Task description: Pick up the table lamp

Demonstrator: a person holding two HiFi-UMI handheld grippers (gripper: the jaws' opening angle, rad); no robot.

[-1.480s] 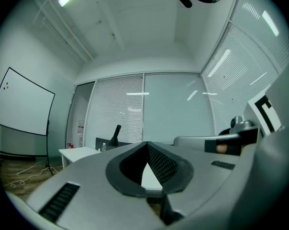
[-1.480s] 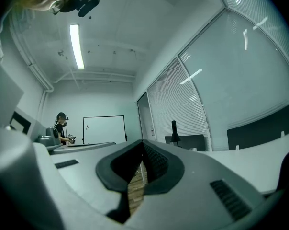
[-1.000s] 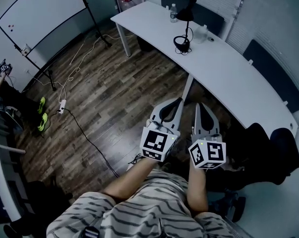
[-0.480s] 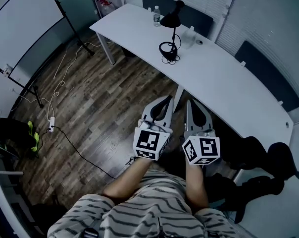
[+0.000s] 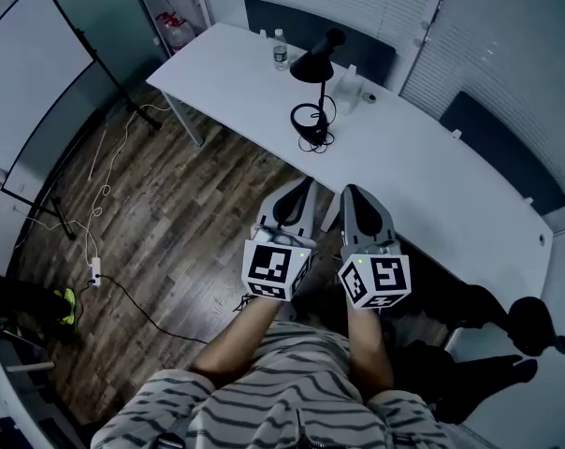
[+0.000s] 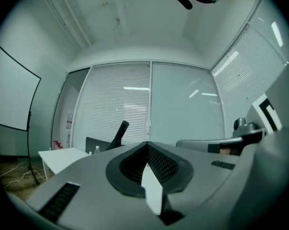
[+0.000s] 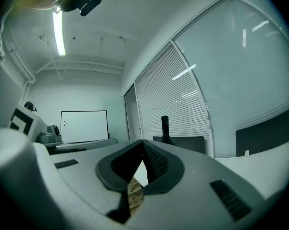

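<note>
arms: left forearm [image 5: 238, 342] and right forearm [image 5: 369, 349] reach forward out of a striped shirt [image 5: 292, 405], side by side and almost parallel; the hands are hidden behind the cubes.
pose: both grippers are held level and point at the table [image 5: 432, 171], with their tips near its front edge.
markings: left cube [image 5: 273, 269] and right cube [image 5: 376, 282] carry black-and-white square markers; no words can be read on them, and the bottle [image 5: 280, 50] label is too small to read.
left gripper [image 5: 304, 183]: clenched, jaws meeting tip to tip in its own view, with nothing between them and nothing touched.
right gripper [image 5: 351, 193]: clenched the same way and holding nothing; a strip of floor [image 5: 189, 213] planks shows in the slot below its closed tips.
lamp [image 5: 312, 92]: black and upright on the table, beyond both sets of tips and well apart from them; it has a ring base, a thin stem and a tilted shade, and its cord is looped beside the base; untouched.
bottle: stands on the table, behind the lamp and to its left.
table: long, white and curved, running from upper left to lower right.
whiteboard [image 5: 30, 73]: on a stand at far left.
floor: dark wood, with cables and a power strip [image 5: 95, 271] lying on it.
</note>
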